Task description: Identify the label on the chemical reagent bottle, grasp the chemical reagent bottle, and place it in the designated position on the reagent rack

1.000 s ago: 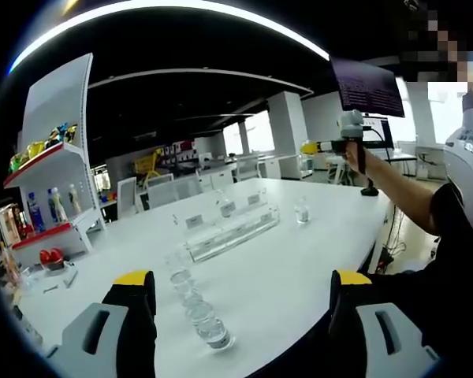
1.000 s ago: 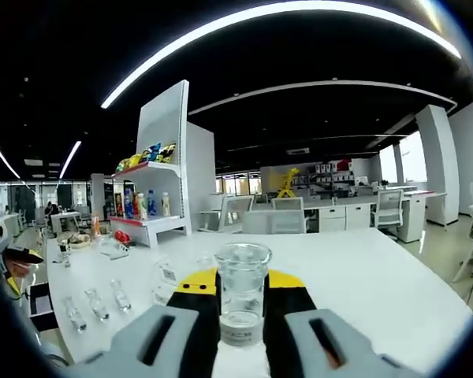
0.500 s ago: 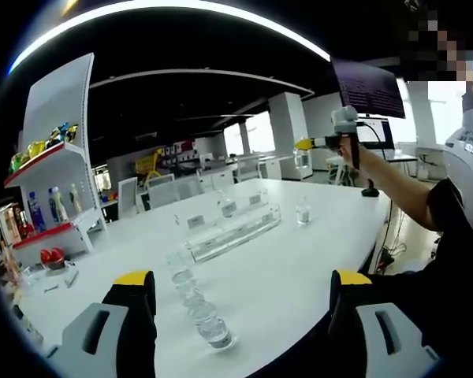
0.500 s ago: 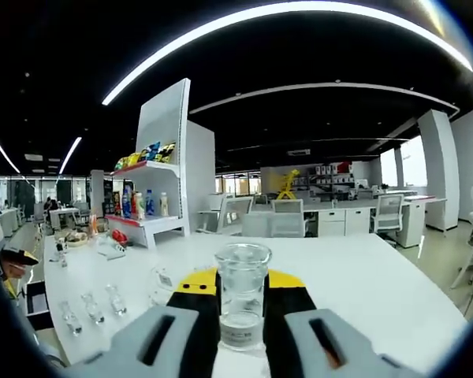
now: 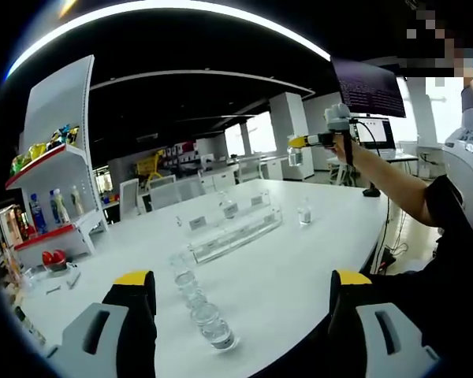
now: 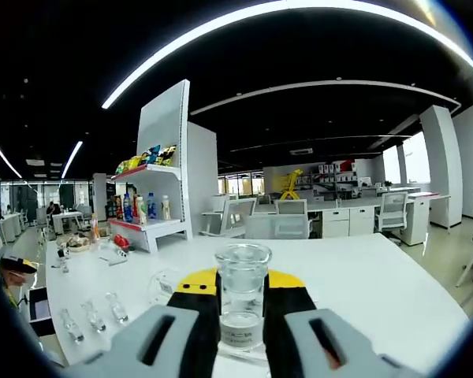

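Note:
In the right gripper view my right gripper (image 6: 242, 285) is shut on a clear glass reagent bottle (image 6: 241, 303) with a white label low on its front. It is held upright above the white table (image 6: 378, 283). The left gripper view has this same right gripper (image 5: 298, 143) high at the right, in a person's hand, with the bottle (image 5: 294, 155) in it. My left gripper (image 5: 243, 282) stands open over the table's near edge with nothing between its fingers. The clear reagent rack (image 5: 235, 228) lies mid-table with a bottle (image 5: 228, 208) in it. A row of several clear bottles (image 5: 195, 298) runs toward my left gripper.
One more bottle (image 5: 303, 213) stands alone right of the rack. A white shelf unit (image 5: 51, 181) with drinks and snacks stands at the left. Three small bottles (image 6: 93, 315) line the table's left edge in the right gripper view. Office desks and chairs (image 6: 288, 219) stand beyond.
In the left gripper view the right gripper has carried its bottle a little to the left and higher. My left gripper has stayed open and nearly still.

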